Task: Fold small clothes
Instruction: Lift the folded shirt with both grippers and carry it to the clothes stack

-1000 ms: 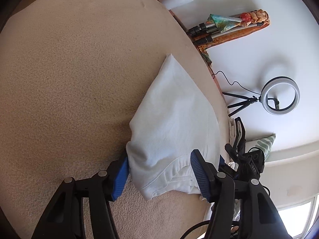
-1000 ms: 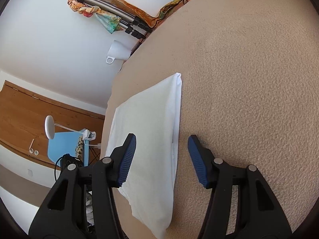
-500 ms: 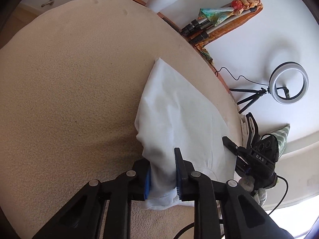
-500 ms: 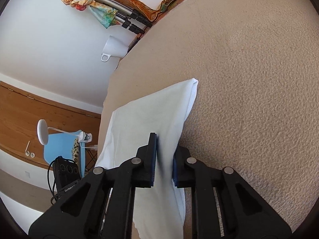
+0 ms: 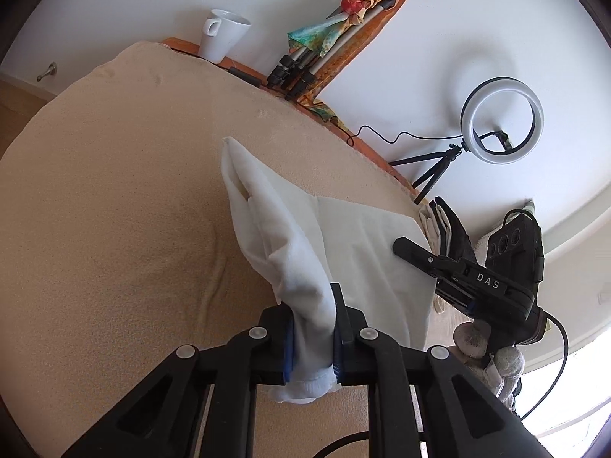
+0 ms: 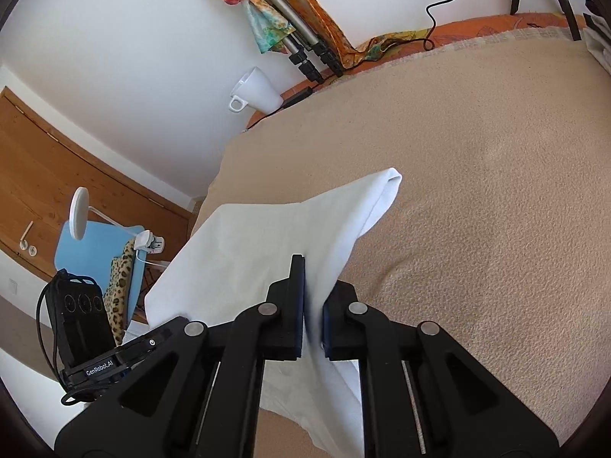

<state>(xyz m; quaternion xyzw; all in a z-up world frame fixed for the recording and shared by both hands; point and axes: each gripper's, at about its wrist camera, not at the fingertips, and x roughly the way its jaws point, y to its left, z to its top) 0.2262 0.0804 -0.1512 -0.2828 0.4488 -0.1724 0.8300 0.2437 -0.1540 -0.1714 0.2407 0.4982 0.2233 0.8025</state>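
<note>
A white folded garment point(image 5: 366, 244) lies on the beige blanket point(image 5: 114, 210). My left gripper point(image 5: 313, 337) is shut on one bunched edge of the garment and holds it raised, so the cloth stands up in a ridge. My right gripper point(image 6: 311, 305) is shut on the garment's point(image 6: 267, 240) opposite edge, also lifted off the blanket point(image 6: 477, 210). The right gripper's body shows at the right in the left wrist view point(image 5: 477, 278). The left gripper's body shows at lower left in the right wrist view point(image 6: 88, 343).
A white mug point(image 5: 223, 34) and a folded tripod wrapped in a scarf point(image 5: 328, 38) stand at the far edge by the wall. A ring light on a small tripod point(image 5: 500, 122) stands at the right. More folded cloth point(image 5: 435, 221) lies beyond the garment.
Both grippers closed on the garment's edges and lifted them. The cloth went from lying flat to being raised in a fold, and both views tilted up toward the wall.
</note>
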